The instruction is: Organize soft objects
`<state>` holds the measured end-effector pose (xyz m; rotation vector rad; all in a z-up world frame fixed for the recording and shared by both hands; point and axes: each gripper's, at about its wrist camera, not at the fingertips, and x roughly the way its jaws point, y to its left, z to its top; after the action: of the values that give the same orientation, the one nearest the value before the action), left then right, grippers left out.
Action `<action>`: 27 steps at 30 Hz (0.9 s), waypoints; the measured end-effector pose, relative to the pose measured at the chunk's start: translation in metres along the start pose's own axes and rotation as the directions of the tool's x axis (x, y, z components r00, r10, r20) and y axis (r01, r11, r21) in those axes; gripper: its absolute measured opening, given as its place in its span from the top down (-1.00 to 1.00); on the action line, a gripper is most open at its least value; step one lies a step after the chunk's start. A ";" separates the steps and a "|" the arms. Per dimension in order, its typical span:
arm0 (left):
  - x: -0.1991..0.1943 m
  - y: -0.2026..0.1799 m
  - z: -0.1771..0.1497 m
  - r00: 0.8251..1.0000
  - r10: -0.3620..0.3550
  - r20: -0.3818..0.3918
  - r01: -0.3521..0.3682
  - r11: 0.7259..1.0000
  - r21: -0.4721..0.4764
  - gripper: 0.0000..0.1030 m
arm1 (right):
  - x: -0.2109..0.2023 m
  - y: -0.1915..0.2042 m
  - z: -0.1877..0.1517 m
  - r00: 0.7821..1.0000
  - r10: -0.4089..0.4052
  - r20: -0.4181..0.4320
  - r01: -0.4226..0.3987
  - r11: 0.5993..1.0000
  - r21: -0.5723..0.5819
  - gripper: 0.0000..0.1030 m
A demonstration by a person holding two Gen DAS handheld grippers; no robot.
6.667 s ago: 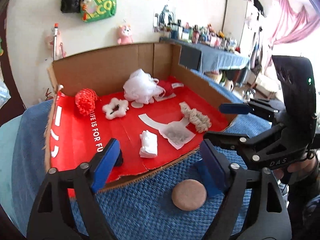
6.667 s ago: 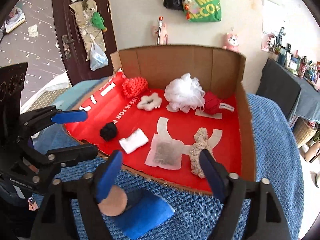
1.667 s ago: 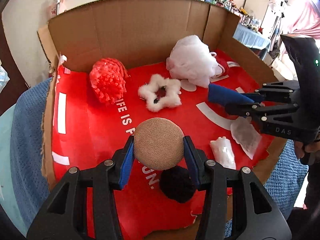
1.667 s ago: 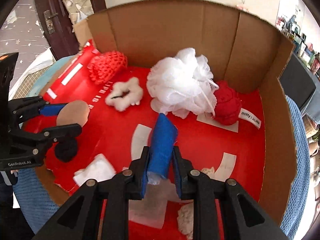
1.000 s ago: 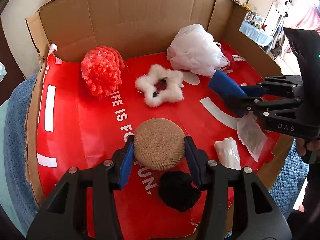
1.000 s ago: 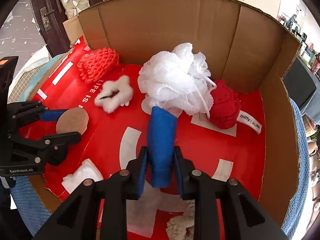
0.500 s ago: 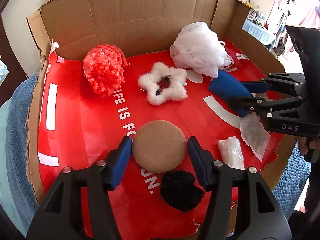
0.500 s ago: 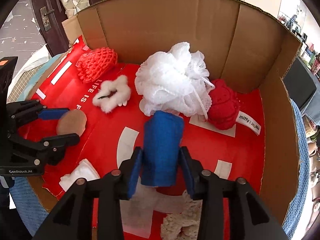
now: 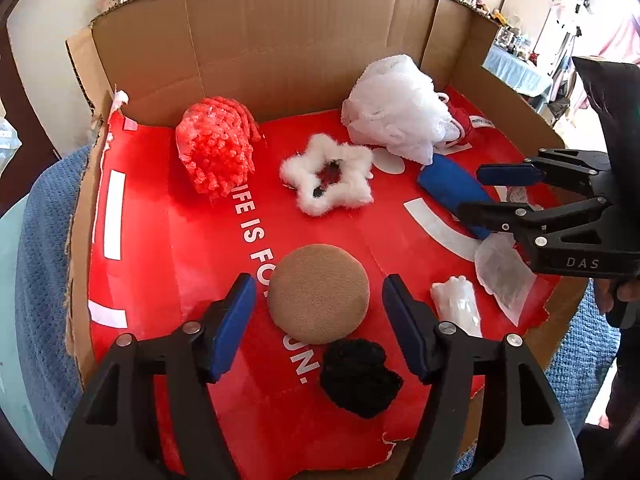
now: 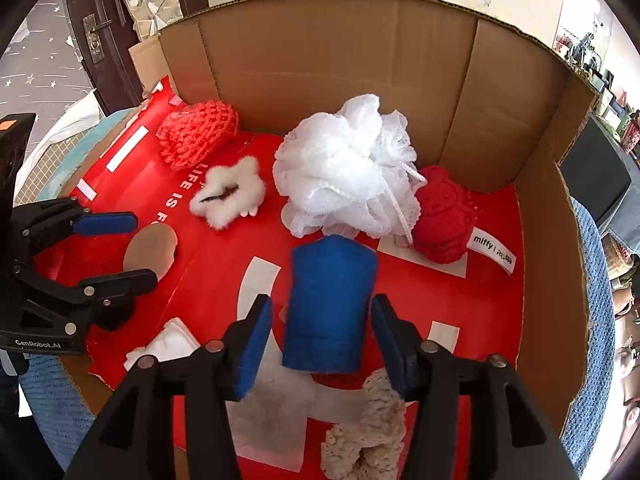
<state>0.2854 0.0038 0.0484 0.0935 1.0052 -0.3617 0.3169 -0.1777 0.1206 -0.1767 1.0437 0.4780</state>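
The left gripper (image 9: pixel 318 316) stands spread wide, its blue pads clear on both sides of the tan round pad (image 9: pixel 318 294), which lies flat on the red floor of the cardboard box (image 9: pixel 304 36) between the fingers. Just nearer than the pad sits a black knit ball (image 9: pixel 360 376). The right gripper (image 10: pixel 322 334) is likewise parted and grasps nothing; the blue sponge (image 10: pixel 330 306) rests between its fingers, touching neither.

Judging by this, both pieces are delivered into the box, and nothing soft shows outside it. Beyond the grippers lie a white fluffy star (image 9: pixel 326 180), a red knobbly ball (image 9: pixel 216 146), a white mesh pouf (image 10: pixel 348 168) and a red knit toy (image 10: pixel 442 218). The tan pad looks smooth and disc-like; the sponge is squat, deep blue, slightly curled.
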 end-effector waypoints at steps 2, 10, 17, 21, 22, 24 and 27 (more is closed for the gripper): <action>-0.006 -0.001 0.000 1.000 -0.001 0.016 0.001 1.000 -0.003 -0.27 | -0.003 0.000 0.000 1.000 0.001 0.004 -0.001 1.000 -0.002 -0.11; -0.038 -0.011 -0.004 0.993 0.009 0.119 -0.008 1.000 -0.011 -0.48 | -0.027 0.006 -0.003 0.998 -0.006 0.062 0.005 1.000 0.007 -0.34; -0.068 -0.027 -0.016 0.968 0.060 0.244 -0.053 0.998 -0.036 -0.75 | -0.066 0.009 -0.014 0.984 -0.046 0.172 0.038 0.998 0.047 -0.82; -0.084 -0.035 -0.025 0.943 0.099 0.317 -0.080 0.994 -0.071 -0.80 | -0.086 0.008 -0.024 0.965 -0.089 0.246 0.066 0.993 0.098 -0.97; -0.087 -0.037 -0.027 0.937 0.109 0.333 -0.088 0.993 -0.078 -0.83 | -0.091 0.008 -0.027 0.960 -0.100 0.261 0.073 0.991 0.112 -1.00; -0.093 -0.042 -0.034 0.915 0.145 0.376 -0.116 0.988 -0.098 -0.93 | -0.098 0.011 -0.035 0.947 -0.133 0.291 0.100 0.987 0.128 -1.00; -0.094 -0.050 -0.042 0.884 0.192 0.426 -0.156 0.981 -0.119 -0.93 | -0.106 0.015 -0.048 0.923 -0.198 0.330 0.157 0.977 0.147 -1.00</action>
<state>0.1888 -0.0086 0.1091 0.0255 0.5587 -0.1631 0.2281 -0.2135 0.1893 -0.0775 0.7024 0.2679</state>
